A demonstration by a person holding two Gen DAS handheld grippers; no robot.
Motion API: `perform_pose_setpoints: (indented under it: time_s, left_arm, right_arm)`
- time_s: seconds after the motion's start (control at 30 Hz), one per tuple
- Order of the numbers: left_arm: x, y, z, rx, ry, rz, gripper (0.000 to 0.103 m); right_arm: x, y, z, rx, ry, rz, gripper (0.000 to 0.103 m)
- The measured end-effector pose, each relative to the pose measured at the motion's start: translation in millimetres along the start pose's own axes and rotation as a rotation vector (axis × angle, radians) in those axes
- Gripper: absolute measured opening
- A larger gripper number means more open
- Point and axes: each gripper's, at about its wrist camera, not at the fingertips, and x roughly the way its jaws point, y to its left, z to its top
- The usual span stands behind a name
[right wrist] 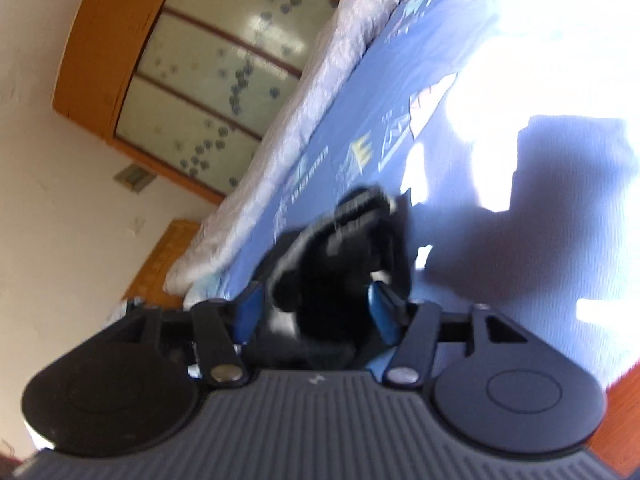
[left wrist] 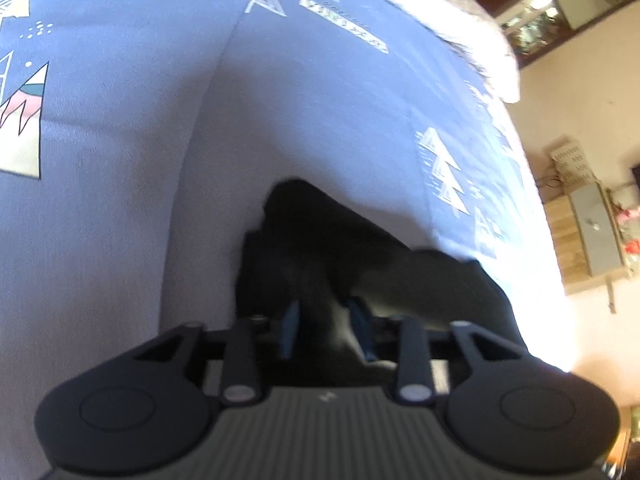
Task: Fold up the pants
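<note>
We look close down along each gripper at the blue bedsheet (left wrist: pixel 120 220). Both views share it; the right view tilts toward 10 o'clock.

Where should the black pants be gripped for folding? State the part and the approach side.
Grip the pants at an outer edge, such as the ribbed band in the right wrist view, coming in low along the blue bedsheet. Both the left gripper and right gripper already appear closed on bunched fabric.
</note>
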Motion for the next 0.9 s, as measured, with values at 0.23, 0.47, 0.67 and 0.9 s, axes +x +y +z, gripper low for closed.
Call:
perform_pose_setpoints:
  time_s: [0.23,0.47,0.67,0.9]
  left_arm:
    - [-8,-21,-49,0.191,0.021,0.049,0.047]
    - [-2,-33,-65,0.288,0.010,0.148,0.043]
    - [-1,-36,-69,0.307,0.005,0.162,0.042]
    - [3,-41,-72,0.344,0.007,0.179,0.042]
  right_arm:
    - [60,0,17,-0.013,0.164,-0.077,0.069]
    - [67,51,49,-0.169,0.067,0.028,0.020]
    - [65,66,43,-0.366,0.029,0.112,0.021]
    - [21,-14,18,-0.033,0.032,-0.095,0.042]
